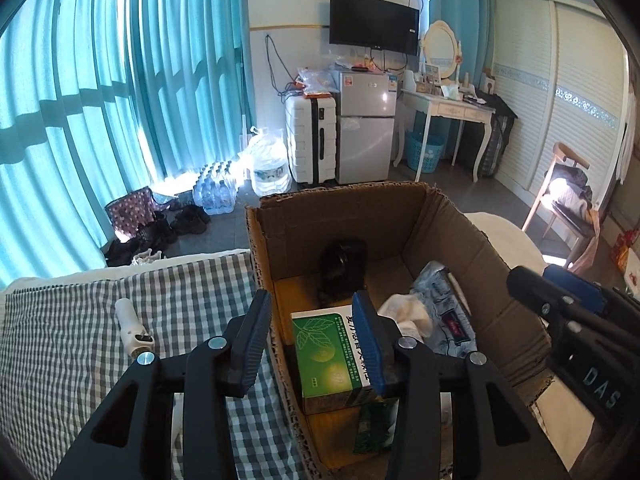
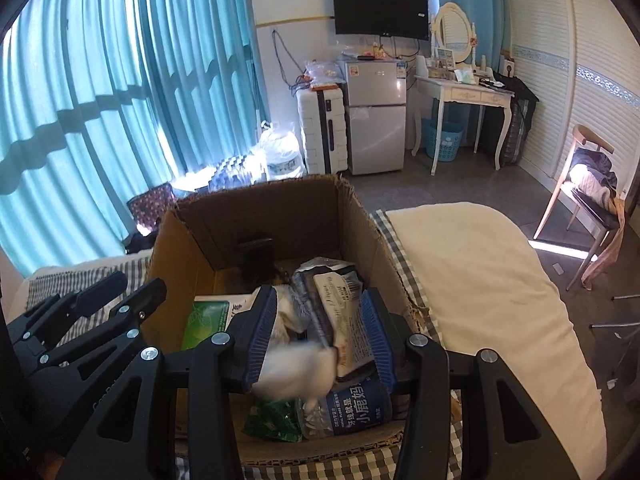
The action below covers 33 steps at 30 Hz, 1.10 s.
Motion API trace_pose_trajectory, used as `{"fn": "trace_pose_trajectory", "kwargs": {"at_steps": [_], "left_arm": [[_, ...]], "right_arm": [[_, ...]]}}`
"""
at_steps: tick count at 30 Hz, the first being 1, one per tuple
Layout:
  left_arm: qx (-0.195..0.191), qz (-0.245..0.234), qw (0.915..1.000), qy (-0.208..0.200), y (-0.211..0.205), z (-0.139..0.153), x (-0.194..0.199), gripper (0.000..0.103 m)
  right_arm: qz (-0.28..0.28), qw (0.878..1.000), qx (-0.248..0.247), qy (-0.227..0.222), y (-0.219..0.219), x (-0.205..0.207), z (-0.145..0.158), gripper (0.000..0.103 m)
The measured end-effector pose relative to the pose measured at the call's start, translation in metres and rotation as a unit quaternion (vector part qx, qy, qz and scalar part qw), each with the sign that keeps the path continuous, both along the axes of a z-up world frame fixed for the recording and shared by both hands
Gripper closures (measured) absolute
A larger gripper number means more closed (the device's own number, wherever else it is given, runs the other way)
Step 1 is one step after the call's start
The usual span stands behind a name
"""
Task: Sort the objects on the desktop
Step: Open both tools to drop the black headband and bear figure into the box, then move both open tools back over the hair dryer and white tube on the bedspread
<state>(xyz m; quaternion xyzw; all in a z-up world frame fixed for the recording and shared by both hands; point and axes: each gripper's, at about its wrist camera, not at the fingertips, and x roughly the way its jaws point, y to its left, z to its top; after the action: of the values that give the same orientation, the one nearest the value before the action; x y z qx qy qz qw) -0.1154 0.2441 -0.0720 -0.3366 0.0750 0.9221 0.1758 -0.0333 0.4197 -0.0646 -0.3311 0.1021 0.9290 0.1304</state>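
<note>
Your left gripper [image 1: 310, 338] hangs over the near left corner of the cardboard box [image 1: 460, 236], its jaws partly apart. The left finger sits outside the box wall, over the checked bedsheet [image 1: 72, 340]; the right finger is inside, against the right edge of the green box [image 1: 326, 354]. Nothing is pinched between the pads; the green box lies flat on the box floor.

Your right gripper [image 2: 320, 334] reaches into the same box from the near side, jaws partly apart. A blurred white cloth [image 2: 298, 376] sits between the fingers, but you cannot tell from this view whether the pads press on it. Under it lie a white and dark packet [image 2: 340, 300], a clear bag with a blue label [image 2: 352, 410] and a green foil packet [image 2: 274, 420]. A dark object [image 1: 342, 268] rests against the far wall.

A white handheld device [image 1: 130, 326] lies on the bedsheet left of the box. A cream blanket [image 2: 480, 272] covers the bed to the right.
</note>
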Motion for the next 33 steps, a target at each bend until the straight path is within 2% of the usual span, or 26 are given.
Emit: {"fn": "trace_pose_trajectory", "kwargs": {"at_steps": [4, 10, 16, 19, 21, 24, 29, 30, 33], "left_arm": [[0.003, 0.007, 0.9999, 0.010, -0.012, 0.011, 0.005, 0.056], [0.005, 0.020, 0.9994, 0.028, -0.038, 0.030, 0.013, 0.049], [0.016, 0.044, 0.9978, 0.046, -0.069, 0.051, 0.018, 0.038], [0.020, 0.054, 0.9970, 0.052, -0.082, 0.059, 0.020, 0.037], [0.021, 0.060, 0.9964, 0.057, -0.094, 0.064, 0.022, 0.031], [0.027, 0.072, 0.9950, 0.064, -0.112, 0.068, 0.024, 0.027], [0.036, 0.100, 0.9925, 0.060, -0.143, 0.070, 0.024, 0.026], [0.040, 0.108, 0.9916, 0.059, -0.150, 0.070, 0.024, 0.025], [0.055, 0.123, 0.9892, 0.058, -0.170, 0.069, 0.025, 0.019]], "right_arm": [[-0.006, 1.000, -0.008, 0.026, -0.003, 0.005, 0.011, 0.059], [-0.001, 0.998, 0.005, 0.058, -0.021, 0.012, 0.027, 0.058], [0.012, 0.997, 0.023, 0.071, -0.037, 0.015, 0.037, 0.058], [0.020, 0.997, 0.014, 0.079, -0.039, 0.015, 0.040, 0.058], [0.027, 0.996, 0.010, 0.085, -0.044, 0.014, 0.044, 0.058], [0.038, 0.995, 0.016, 0.095, -0.057, 0.014, 0.048, 0.050], [0.057, 0.993, 0.017, 0.105, -0.075, 0.014, 0.050, 0.046], [0.059, 0.992, 0.012, 0.106, -0.077, 0.013, 0.049, 0.043], [0.074, 0.991, -0.004, 0.108, -0.085, 0.010, 0.045, 0.042]]}}
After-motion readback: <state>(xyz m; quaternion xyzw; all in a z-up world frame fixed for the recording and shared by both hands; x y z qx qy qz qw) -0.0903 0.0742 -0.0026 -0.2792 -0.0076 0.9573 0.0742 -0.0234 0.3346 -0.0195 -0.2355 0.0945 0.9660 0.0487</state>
